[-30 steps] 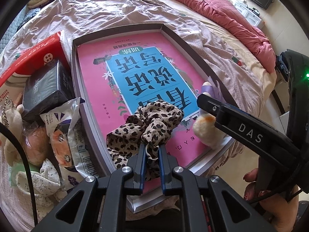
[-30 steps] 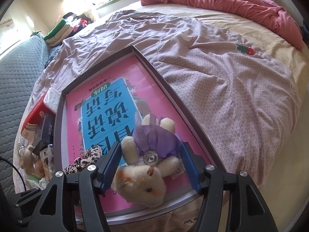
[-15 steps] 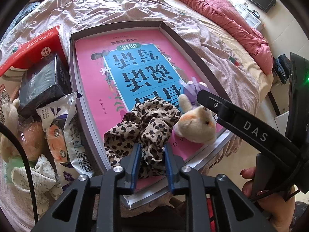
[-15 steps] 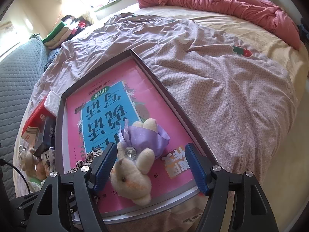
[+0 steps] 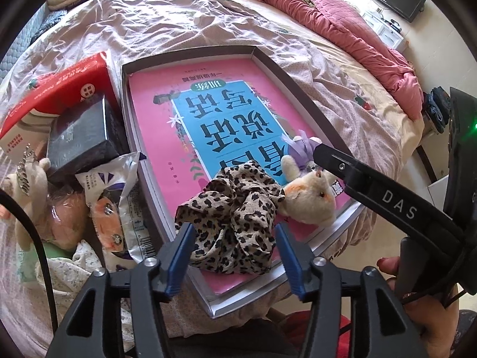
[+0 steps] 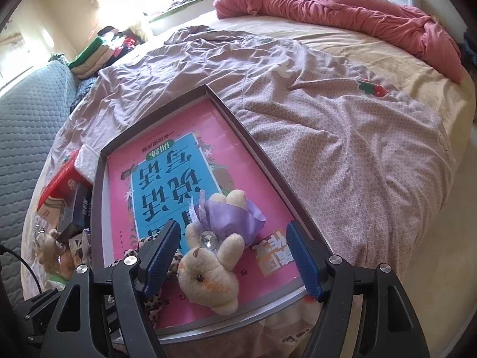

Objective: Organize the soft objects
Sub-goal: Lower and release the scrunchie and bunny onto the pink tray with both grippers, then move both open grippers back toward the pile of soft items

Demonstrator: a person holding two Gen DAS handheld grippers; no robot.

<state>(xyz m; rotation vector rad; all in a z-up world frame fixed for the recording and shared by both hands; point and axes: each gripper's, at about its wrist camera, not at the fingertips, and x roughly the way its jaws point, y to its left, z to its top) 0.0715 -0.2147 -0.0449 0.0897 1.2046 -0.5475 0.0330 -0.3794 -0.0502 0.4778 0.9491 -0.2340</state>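
Both grippers gape empty: left gripper [image 5: 235, 249] frames the scrunchie [image 5: 232, 220]; right gripper [image 6: 232, 256] shows the bear's [image 6: 211, 277] purple dress.

The leopard-print scrunchie [image 5: 235, 217] lies crumpled on the pink book [image 5: 167, 125] inside the shallow tray [image 5: 286, 68], near the tray's near edge. Just beside it, touching its right side, lies a small cream plush bunny [image 6: 210, 274] in a purple satin dress with a round gem at the chest. The bunny lies on its back, head toward the tray's near edge.
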